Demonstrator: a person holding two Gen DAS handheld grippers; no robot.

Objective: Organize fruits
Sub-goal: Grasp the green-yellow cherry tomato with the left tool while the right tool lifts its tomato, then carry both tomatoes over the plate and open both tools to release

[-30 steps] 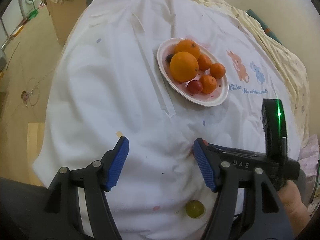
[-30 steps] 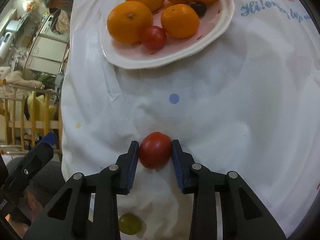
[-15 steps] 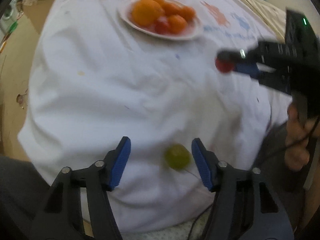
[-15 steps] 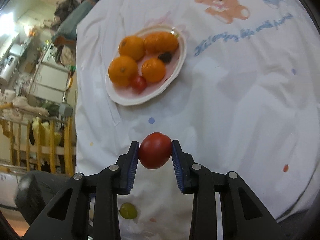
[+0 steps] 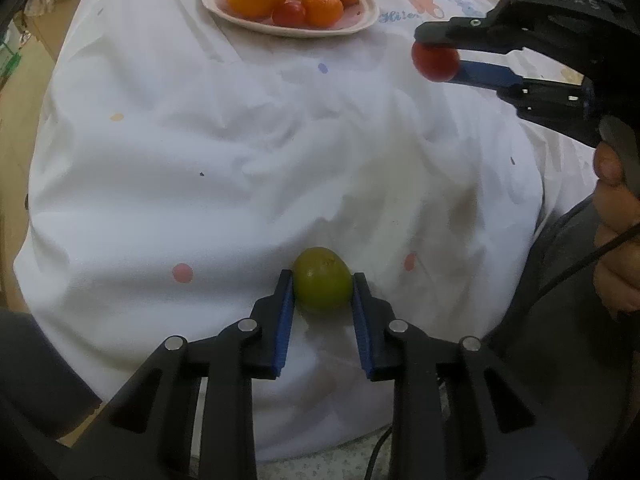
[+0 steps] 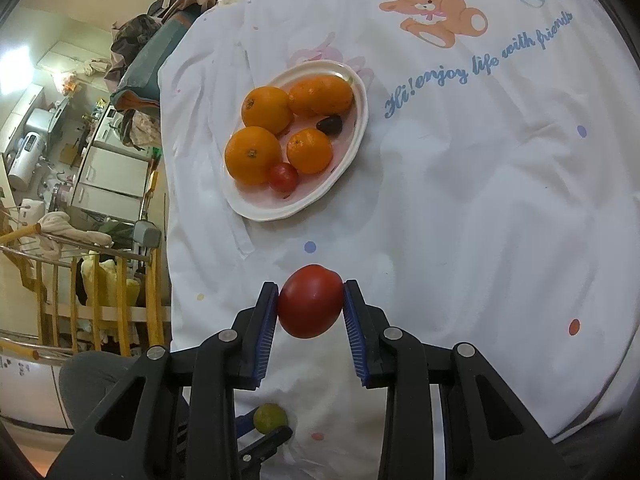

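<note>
Green fruit [image 5: 322, 283] on the white cloth [image 5: 240, 160] at the near edge, between the left gripper's [image 5: 322, 300] closing jaws, pads touching both sides. Right gripper [image 6: 310, 308] clamps a red tomato [image 6: 310, 301] above the cloth. Farther off: white plate [image 6: 352, 148] bearing oranges [image 6: 252, 154], a small tomato, one dark fruit.

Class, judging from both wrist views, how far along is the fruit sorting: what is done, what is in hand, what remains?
Done: the plate already holds four oranges, a small red fruit and a dark one. In hand: the right gripper holds a red tomato above the cloth, and the left gripper is closing on a green fruit lying on the cloth. Left: neither has reached the plate.
</note>
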